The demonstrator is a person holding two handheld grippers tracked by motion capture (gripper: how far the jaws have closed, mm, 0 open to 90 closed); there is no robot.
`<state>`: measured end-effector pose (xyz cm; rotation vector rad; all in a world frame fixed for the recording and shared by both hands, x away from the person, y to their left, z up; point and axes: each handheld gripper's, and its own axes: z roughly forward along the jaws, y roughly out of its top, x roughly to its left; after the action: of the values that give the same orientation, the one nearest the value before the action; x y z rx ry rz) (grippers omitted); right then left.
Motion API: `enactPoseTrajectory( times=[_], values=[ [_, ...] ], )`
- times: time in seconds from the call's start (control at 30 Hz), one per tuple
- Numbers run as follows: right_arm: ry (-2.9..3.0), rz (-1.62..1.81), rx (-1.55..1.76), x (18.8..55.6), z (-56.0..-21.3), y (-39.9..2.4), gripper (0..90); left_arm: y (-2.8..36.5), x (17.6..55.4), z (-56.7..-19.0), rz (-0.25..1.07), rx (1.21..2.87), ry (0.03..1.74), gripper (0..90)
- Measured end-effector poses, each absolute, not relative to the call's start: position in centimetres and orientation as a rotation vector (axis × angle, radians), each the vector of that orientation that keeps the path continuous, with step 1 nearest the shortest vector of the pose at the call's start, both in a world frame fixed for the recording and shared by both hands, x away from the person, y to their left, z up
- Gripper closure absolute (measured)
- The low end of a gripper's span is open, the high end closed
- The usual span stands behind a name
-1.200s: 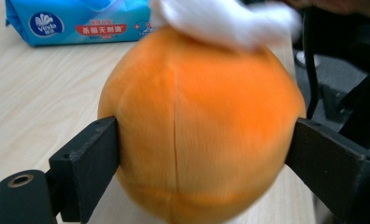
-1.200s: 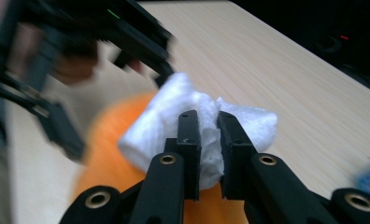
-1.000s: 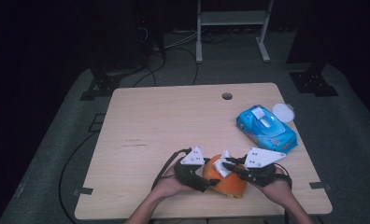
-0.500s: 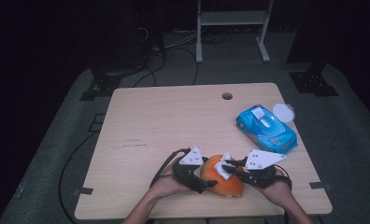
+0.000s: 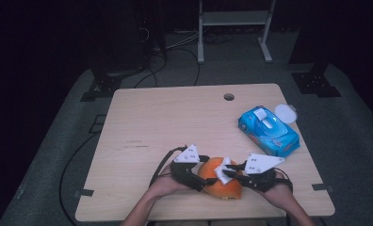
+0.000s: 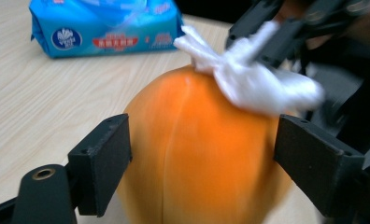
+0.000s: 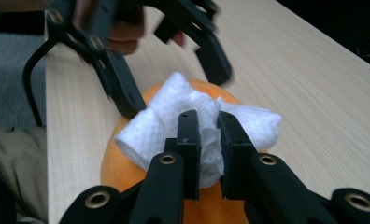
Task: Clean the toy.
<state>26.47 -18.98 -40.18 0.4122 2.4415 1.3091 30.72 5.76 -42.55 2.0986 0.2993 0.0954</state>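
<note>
A round orange fruit (image 5: 213, 182) lies on the wooden table (image 5: 166, 122) near its front edge. My left gripper (image 5: 204, 175) straddles it from the left. In the left gripper view the fruit (image 6: 197, 154) sits between the black pads (image 6: 103, 163), which have just been opening and do not seem to press on it. My right gripper (image 7: 209, 140) comes from the right, shut on a crumpled white wipe (image 7: 174, 116). The wipe (image 5: 224, 170) rests on top of the fruit (image 7: 113, 172).
A blue pack of wet wipes (image 5: 268, 130) with its round white lid (image 5: 286, 113) flipped open lies at the right of the table. A small hole (image 5: 229, 97) is near the far edge. Dark floor, cables and stand legs surround the table.
The left jaws stand a little wider around the fruit than before. The wipe has shifted slightly on top of the fruit. Both hands stay about where they were.
</note>
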Motion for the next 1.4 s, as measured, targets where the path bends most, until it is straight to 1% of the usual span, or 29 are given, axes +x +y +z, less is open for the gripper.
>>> enactPoseTrajectory(
  times=[0.1, 0.3, 0.33, 0.4, 0.43, 0.5, 0.53, 0.6, 0.7, 0.8, 1.0, 1.1, 1.23, 1.4],
  values=[
    [2.453, 1.273, 0.384, 26.4, -40.2, -18.6, 79.8, 6.5, 30.9, -43.1, 0.074, 2.087, 0.332, 22.0],
    [2.456, 1.262, 0.478, 26.8, -40.8, -21.3, 79.8, 7.0, 31.3, -43.4, 0.043, 2.088, 0.365, 23.4],
    [2.456, 1.263, 0.488, 26.8, -40.9, -21.5, 79.8, 6.9, 31.2, -43.4, 0.046, 2.077, 0.356, 22.8],
    [2.458, 1.273, 0.494, 26.9, -40.9, -21.6, 79.8, 6.5, 31.0, -43.0, 0.059, 2.076, 0.334, 17.4],
    [2.456, 1.266, 0.488, 26.9, -40.9, -21.2, 79.8, 6.3, 30.9, -42.9, 0.063, 2.068, 0.322, 12.9],
    [2.451, 1.297, 0.465, 26.8, -40.8, -20.6, 79.7, 5.5, 30.6, -42.8, 0.090, 2.086, 0.290, 10.4],
    [2.454, 1.305, 0.447, 26.8, -40.7, -20.2, 79.7, 5.3, 30.5, -42.8, 0.109, 2.104, 0.280, 10.6],
    [2.457, 1.273, 0.418, 26.6, -40.7, -19.8, 79.7, 5.5, 30.6, -43.0, 0.113, 2.110, 0.284, 13.9],
    [2.454, 1.281, 0.443, 26.8, -40.7, -20.2, 79.7, 6.1, 30.9, -43.2, 0.095, 2.099, 0.326, 23.4],
    [2.454, 1.272, 0.476, 27.2, -41.0, -21.0, 79.7, 6.6, 31.4, -43.4, 0.080, 2.094, 0.378, 25.8],
    [2.445, 1.264, 0.499, 26.9, -41.0, -21.2, 79.7, 7.2, 31.9, -43.6, 0.058, 2.084, 0.459, 27.1],
    [2.453, 1.292, 0.436, 26.3, -40.6, -20.1, 79.7, 7.4, 32.4, -43.9, 0.039, 2.061, 0.515, 27.1],
    [2.464, 1.270, 0.367, 25.8, -40.4, -18.9, 79.6, 7.6, 32.5, -43.9, 0.036, 2.059, 0.524, 27.2],
    [2.451, 1.241, 0.453, 26.7, -41.0, -20.5, 79.7, 7.8, 32.5, -43.9, 0.024, 2.054, 0.520, 28.0]
  ],
)
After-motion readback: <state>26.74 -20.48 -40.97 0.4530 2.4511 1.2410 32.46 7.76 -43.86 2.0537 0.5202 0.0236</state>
